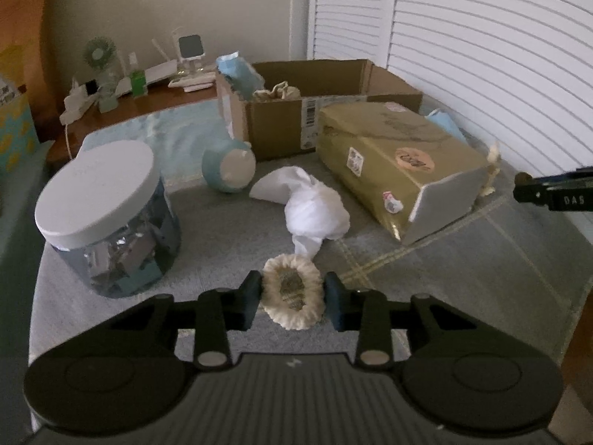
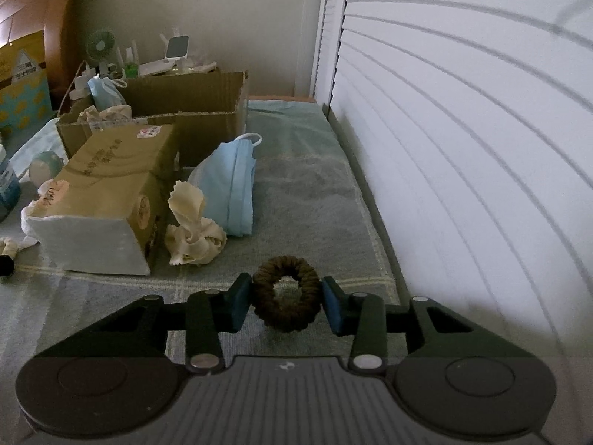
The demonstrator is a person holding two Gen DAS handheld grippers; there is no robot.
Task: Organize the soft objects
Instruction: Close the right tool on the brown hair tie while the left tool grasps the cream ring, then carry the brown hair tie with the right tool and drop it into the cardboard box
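My left gripper (image 1: 292,291) is shut on a cream scrunchie (image 1: 296,320) lying on the grey-green cloth surface (image 1: 222,237); both pads press its sides. A brown scrunchie (image 2: 285,265) sits between the pads of my right gripper (image 2: 285,293), which is shut on it. Just beyond the cream scrunchie lies a bundled white cloth (image 1: 315,211). A crumpled cream cloth (image 2: 192,230) and a blue face mask (image 2: 233,185) lie ahead-left of the right gripper. The open cardboard box (image 1: 281,126) at the back holds a blue mask (image 1: 237,70) and cream fabric.
A gold tissue pack (image 1: 393,163) lies on its side in front of the box. A clear jar with a white lid (image 1: 100,200) stands at the left, a teal round object (image 1: 229,167) behind it. White louvred doors (image 2: 463,148) close off the right side. A cluttered wooden shelf (image 1: 148,96) is behind.
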